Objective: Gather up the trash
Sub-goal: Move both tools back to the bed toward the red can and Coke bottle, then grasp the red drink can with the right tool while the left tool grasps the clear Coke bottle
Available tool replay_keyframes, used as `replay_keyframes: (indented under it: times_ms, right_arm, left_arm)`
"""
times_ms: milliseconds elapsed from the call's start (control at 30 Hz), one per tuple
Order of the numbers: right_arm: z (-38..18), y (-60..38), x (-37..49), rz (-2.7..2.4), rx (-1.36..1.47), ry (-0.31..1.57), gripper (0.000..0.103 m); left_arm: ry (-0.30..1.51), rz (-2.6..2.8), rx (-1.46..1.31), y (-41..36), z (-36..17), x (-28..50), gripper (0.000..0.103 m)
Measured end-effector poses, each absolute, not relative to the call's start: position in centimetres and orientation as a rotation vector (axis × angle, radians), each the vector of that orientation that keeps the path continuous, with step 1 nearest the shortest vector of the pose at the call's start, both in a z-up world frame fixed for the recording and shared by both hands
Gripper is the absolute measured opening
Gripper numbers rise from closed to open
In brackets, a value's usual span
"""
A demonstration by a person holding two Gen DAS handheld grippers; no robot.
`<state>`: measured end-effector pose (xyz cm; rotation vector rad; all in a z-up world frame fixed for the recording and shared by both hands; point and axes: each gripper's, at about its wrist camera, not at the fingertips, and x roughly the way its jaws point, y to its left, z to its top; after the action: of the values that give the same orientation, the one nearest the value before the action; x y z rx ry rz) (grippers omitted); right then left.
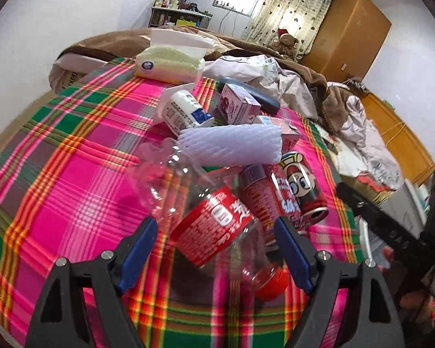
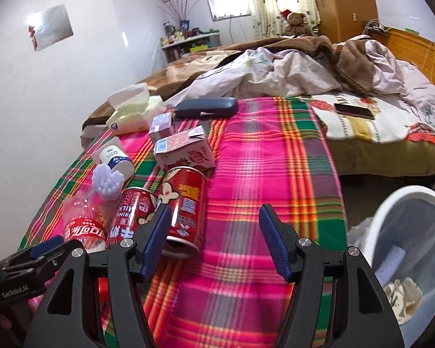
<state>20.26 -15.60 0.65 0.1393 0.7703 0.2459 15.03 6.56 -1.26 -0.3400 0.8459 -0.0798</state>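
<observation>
A clear plastic cola bottle [image 1: 214, 226] with a red label and red cap lies on the plaid cloth [image 1: 72, 191]. My left gripper [image 1: 217, 249] is open, one finger on each side of the bottle. Two red cans [image 1: 301, 185] lie beside it, with a white foam net [image 1: 232, 145], a white cup [image 1: 185, 110] and pink cartons [image 1: 237, 104] behind. My right gripper [image 2: 214, 243] is open and empty above the cloth, its left finger next to a red can [image 2: 185, 203]. The cola bottle [image 2: 84, 226] also shows at the left of the right wrist view.
A white trash bin [image 2: 403, 232] with some trash inside stands on the floor at the right. A tissue pack [image 2: 133, 110], a dark glasses case [image 2: 206, 107] and a phone [image 2: 353, 110] lie further back. Rumpled bedding [image 2: 290, 66] covers the bed behind.
</observation>
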Motion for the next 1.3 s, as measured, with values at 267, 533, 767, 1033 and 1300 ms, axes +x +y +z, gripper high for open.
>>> replay_keyframes:
  times_ms: [267,533,767,1033,1300]
  right_arm:
    - [0.1,-14.0,22.2,0.268,0.127,0.815,0.064]
    - [-0.7,-12.8,23.1,0.299,0.117,0.862,0.065]
    - [-1.0,-12.1,23.2,0.290,0.095,0.883,0.068]
    - [-1.6,-11.3,23.7,0.253,0.029,0.897,0.069]
    - [-1.9,-10.7,24.2,0.229,-0.017,0.902,0.069]
  left_arm:
    - [0.888,-0.069,-0.360,7.0,-2.7,16.8,0.086]
    - [0.915,-0.032,-0.330,9.0,-3.2,16.7,0.086]
    - [0.907,0.012,-0.292,11.2,-2.9,16.4,0.086]
    - [0.929,0.013,-0.345,13.1,-3.1,17.5,0.086]
    - [0.911,0.058,-0.389,14.4,-3.1,18.0,0.085]
